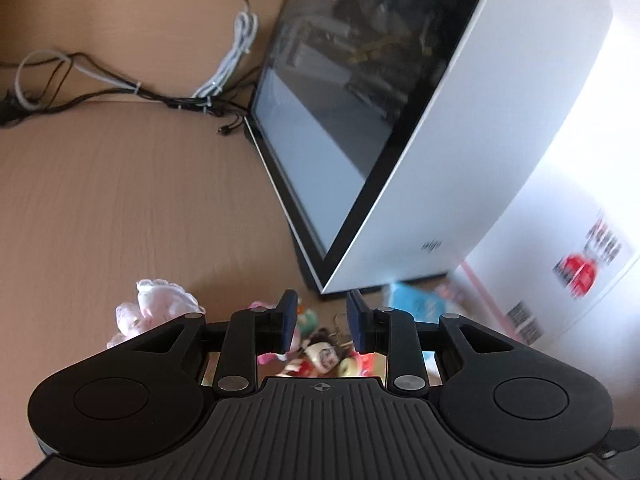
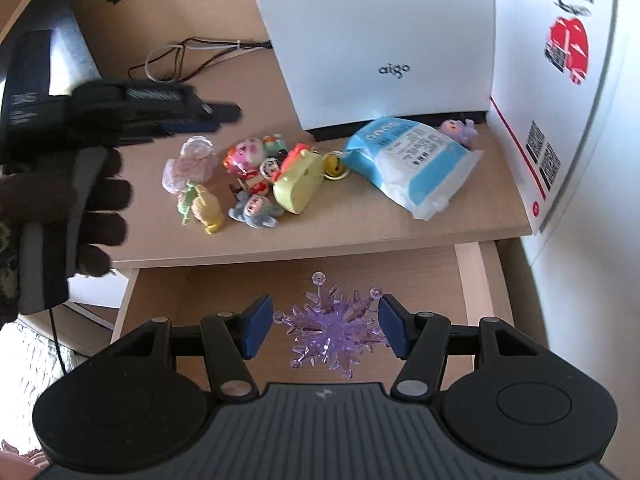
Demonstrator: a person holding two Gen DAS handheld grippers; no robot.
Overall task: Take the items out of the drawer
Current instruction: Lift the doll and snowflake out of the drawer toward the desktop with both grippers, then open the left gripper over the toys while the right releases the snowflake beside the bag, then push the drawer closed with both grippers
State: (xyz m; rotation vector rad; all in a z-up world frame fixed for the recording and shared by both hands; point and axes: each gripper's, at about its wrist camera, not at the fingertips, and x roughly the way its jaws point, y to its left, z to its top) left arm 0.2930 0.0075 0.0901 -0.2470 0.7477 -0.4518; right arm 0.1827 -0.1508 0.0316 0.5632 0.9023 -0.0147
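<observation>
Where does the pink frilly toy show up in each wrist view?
Left wrist view: the pink frilly toy sits low and left of centre on the desk, just above the left tool's housing.
Right wrist view: pink frilly toy at the left end of the toy cluster, left of centre.
Shared landmark: the white computer case, standing behind the toys in both.

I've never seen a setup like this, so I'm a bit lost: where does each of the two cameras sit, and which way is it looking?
Left wrist: sits behind the left tongs, looks down at the desk, cables and the white computer case; only the tongs show.
Right wrist: sits behind the right tongs, looks over the open drawer at the purple crystal star between its pads; a gloved hand shows, holding the left tongs.
Shared: the case, the toy figures, the blue-and-white packet.
</observation>
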